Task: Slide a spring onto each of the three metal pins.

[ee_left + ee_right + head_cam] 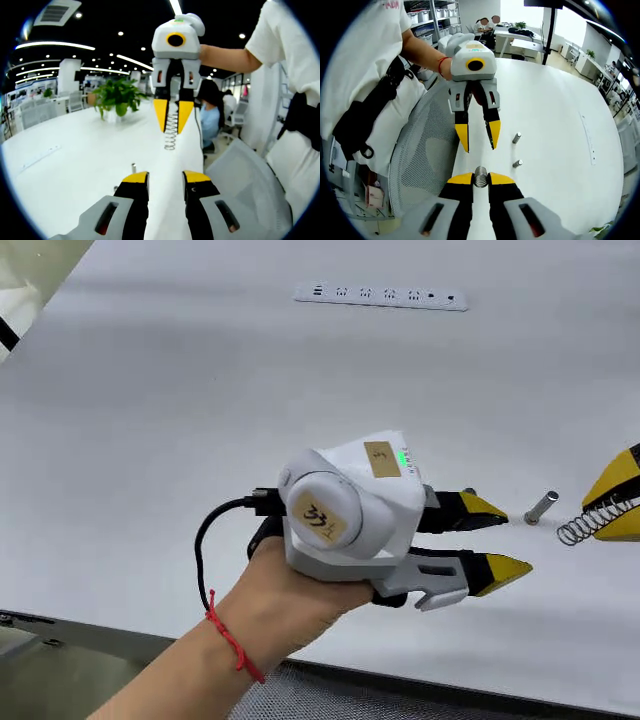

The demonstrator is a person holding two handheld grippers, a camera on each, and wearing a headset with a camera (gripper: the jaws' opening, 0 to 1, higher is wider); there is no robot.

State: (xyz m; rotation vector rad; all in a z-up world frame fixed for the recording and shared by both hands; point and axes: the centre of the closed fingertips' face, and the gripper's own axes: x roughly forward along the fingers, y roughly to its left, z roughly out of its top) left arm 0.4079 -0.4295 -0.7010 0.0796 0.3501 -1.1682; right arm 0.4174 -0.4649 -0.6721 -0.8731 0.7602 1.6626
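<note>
My left gripper is held low over the white table with its yellow-tipped jaws open and empty. A short metal pin lies on the table just beyond its tips. At the right edge my right gripper is shut on a wire spring, which sticks out toward the pin. In the right gripper view the spring sits end-on between the jaws, and two pins lie to the right of the facing left gripper. The left gripper view has the right gripper, the hanging spring and one pin.
A white power strip lies at the far side of the table. The near table edge runs just below the left hand, with a grey mesh chair beside it. A potted plant stands far off on the table.
</note>
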